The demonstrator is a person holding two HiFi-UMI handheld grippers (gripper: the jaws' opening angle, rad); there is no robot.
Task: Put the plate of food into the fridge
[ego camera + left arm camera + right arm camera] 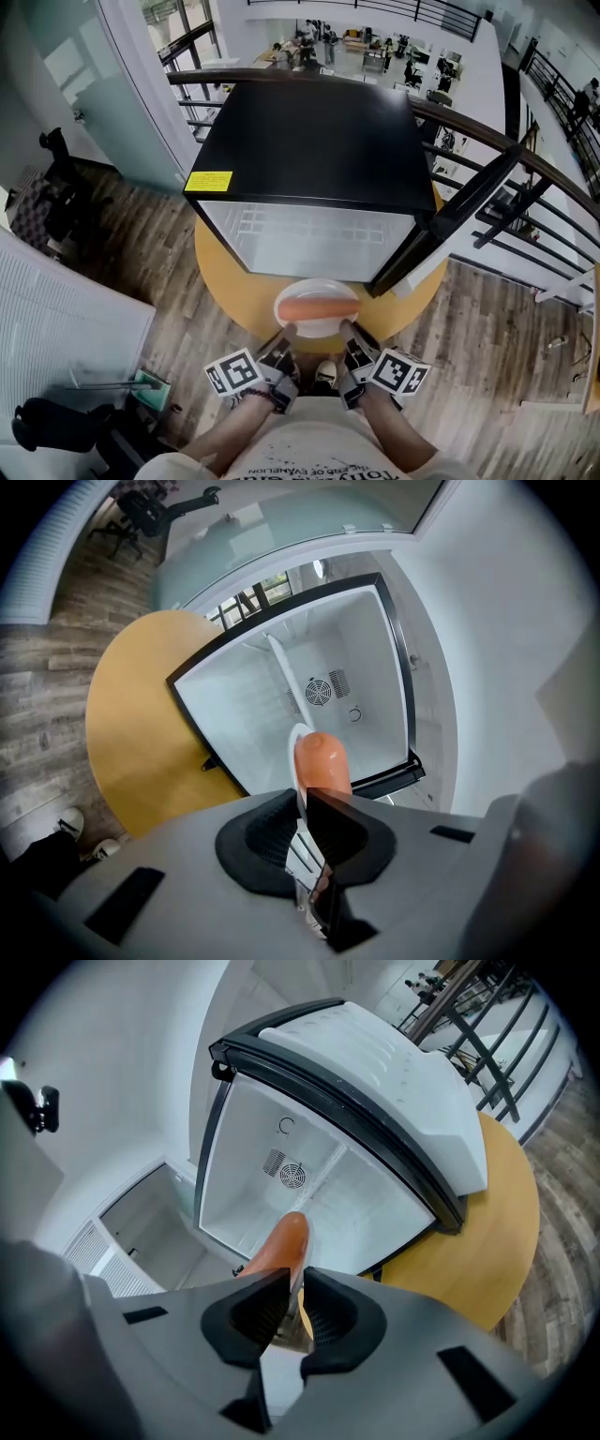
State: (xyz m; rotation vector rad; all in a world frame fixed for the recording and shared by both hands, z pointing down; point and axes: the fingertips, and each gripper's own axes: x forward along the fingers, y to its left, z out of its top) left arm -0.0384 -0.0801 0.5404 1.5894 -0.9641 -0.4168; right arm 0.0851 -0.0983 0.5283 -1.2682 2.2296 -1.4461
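The left gripper point(305, 846) has its jaws nearly together, pinched on the rim of the plate point(316, 326), which shows edge-on between the dark pads in the left gripper view. The right gripper point(286, 1316) is clamped just as narrowly on the opposite rim, so the plate hangs level between the two, each gripper topped by its marker cube point(232, 371). One sausage point(317, 308) lies across the white plate, its rounded end poking up past the jaws in both gripper views. The plate is held in the air over the front edge of the round yellow table point(234, 292), just in front of the open fridge point(309, 141) and not yet inside it. The fridge is a small black-topped unit standing on that table, with a yellow label point(208, 181) at the front left corner of its top. Its door point(450, 225) is swung wide to the right in the head view. The inside is white and bare, with a wire shelf point(281, 225) and a round fan grille point(319, 691) on the back wall. Around the table lies a wood plank floor point(487, 319), and a dark railing point(525, 164) curves behind the fridge.
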